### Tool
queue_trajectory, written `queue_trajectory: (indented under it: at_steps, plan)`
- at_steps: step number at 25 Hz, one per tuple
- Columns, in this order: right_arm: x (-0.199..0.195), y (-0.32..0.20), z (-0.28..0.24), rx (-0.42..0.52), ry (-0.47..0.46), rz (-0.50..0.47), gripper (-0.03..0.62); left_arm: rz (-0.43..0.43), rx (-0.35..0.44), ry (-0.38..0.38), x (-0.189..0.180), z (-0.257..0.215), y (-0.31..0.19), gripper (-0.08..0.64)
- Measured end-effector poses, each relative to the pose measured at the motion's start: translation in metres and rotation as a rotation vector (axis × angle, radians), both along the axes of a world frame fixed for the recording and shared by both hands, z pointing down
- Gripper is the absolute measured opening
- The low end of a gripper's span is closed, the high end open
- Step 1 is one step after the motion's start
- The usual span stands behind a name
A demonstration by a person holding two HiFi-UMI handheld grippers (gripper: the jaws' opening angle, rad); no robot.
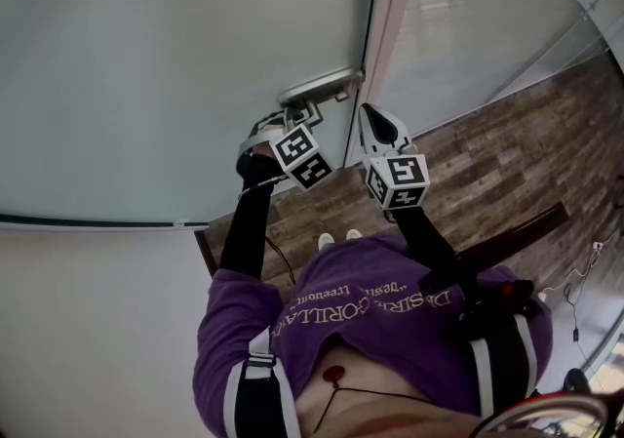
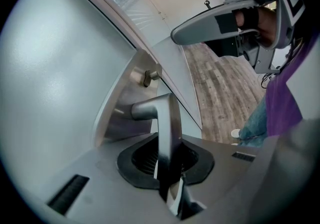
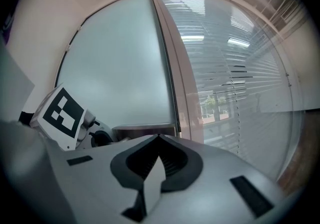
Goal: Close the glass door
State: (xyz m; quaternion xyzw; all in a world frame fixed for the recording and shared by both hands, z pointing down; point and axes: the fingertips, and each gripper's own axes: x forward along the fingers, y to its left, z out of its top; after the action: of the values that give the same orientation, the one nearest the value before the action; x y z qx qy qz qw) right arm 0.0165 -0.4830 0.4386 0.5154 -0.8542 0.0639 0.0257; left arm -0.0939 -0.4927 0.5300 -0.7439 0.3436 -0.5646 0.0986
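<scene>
The frosted glass door [image 1: 175,65] fills the left of the head view and meets its pale frame [image 1: 385,36]. On its edge sits a metal lever handle [image 1: 322,87]. My left gripper [image 1: 291,117] is at that handle. In the left gripper view the lever [image 2: 167,118] runs between the jaws of the left gripper [image 2: 169,144], which stand slightly apart around it. My right gripper [image 1: 373,122] hangs just right of the handle, near the frame, shut and empty. In the right gripper view its jaws [image 3: 159,138] meet in front of the handle plate [image 3: 145,129].
A glass wall with horizontal blinds [image 1: 468,26] stands right of the frame. Wood-plank floor [image 1: 507,163] lies below, with the person's shoes [image 1: 336,239] on it. A white wall [image 1: 88,309] is at the lower left.
</scene>
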Motion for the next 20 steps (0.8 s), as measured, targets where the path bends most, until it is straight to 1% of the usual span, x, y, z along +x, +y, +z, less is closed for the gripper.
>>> queue_trajectory:
  at_steps: [15,20]
  plan:
    - [0.001,0.005,-0.001,0.007,-0.006,0.015,-0.003,0.018,-0.047,0.035,0.005,0.001,0.004,0.034]
    - [-0.003,-0.003,-0.008,0.0,-0.008,0.019,-0.003,0.019,-0.084,0.05,0.001,-0.005,-0.011,0.034]
